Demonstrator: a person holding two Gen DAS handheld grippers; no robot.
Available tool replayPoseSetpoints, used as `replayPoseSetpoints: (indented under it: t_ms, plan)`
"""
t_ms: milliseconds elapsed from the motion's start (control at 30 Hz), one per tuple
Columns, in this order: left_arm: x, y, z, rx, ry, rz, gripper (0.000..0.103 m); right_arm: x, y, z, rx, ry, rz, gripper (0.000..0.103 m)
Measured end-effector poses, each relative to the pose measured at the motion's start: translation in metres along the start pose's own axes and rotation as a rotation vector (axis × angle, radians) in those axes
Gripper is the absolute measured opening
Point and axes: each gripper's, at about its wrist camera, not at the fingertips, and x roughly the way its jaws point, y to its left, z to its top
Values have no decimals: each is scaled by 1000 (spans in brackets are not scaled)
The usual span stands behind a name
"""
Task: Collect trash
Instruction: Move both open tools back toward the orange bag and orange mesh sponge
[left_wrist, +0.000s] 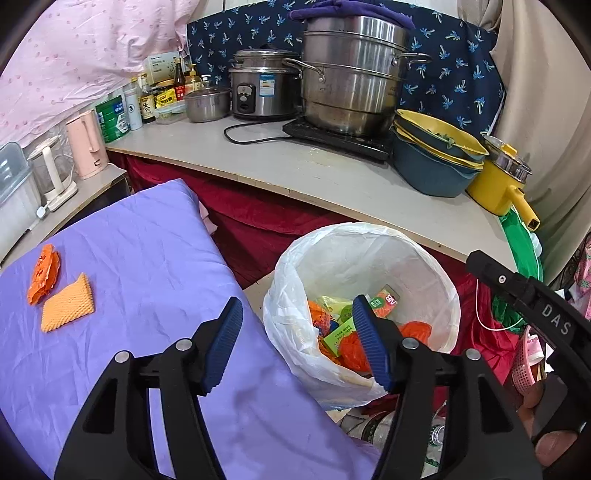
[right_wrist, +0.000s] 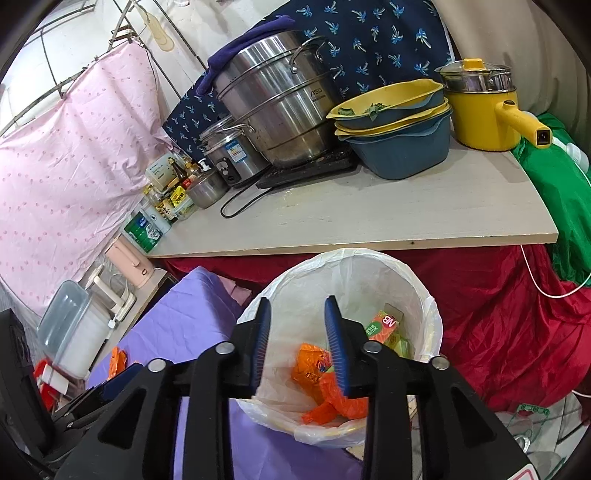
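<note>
Step in hand, by your position: between drops. Both grippers, left (left_wrist: 297, 339) and right (right_wrist: 297, 345), hang spread and empty over the bin (right_wrist: 428, 295). Next, reach for the orange wrapper (left_wrist: 44, 273) (foam pad (left_wrist: 66, 308) beside it).

Left tongs (left_wrist: 297, 332): jaws spread wide, nothing between the blue ribbed pads (left_wrist: 226, 345). The black finger links angle outward symmetrically from the body.

Right tongs (right_wrist: 297, 341): jaws parted with a narrower gap than the left set, pads (right_wrist: 336, 349) nearly parallel, nothing gripped. This unit points forward and slightly downward.

In the left wrist view, the black body of the right unit (left_wrist: 532, 302) sits at the right edge, with the person's fingers (left_wrist: 554, 441) wrapped around its grip.
</note>
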Motion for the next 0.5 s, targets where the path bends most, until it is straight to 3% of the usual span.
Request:
replayPoseSetpoints:
  t_ms: [200,500]
  plan:
    - [-8,8,-2,-15,-11,6,65,-10,8,0,-13,-18,-2,45]
    - [-21,28,-4,-47,-30,25,65,-14,31,-9,-46,-11,20,46]
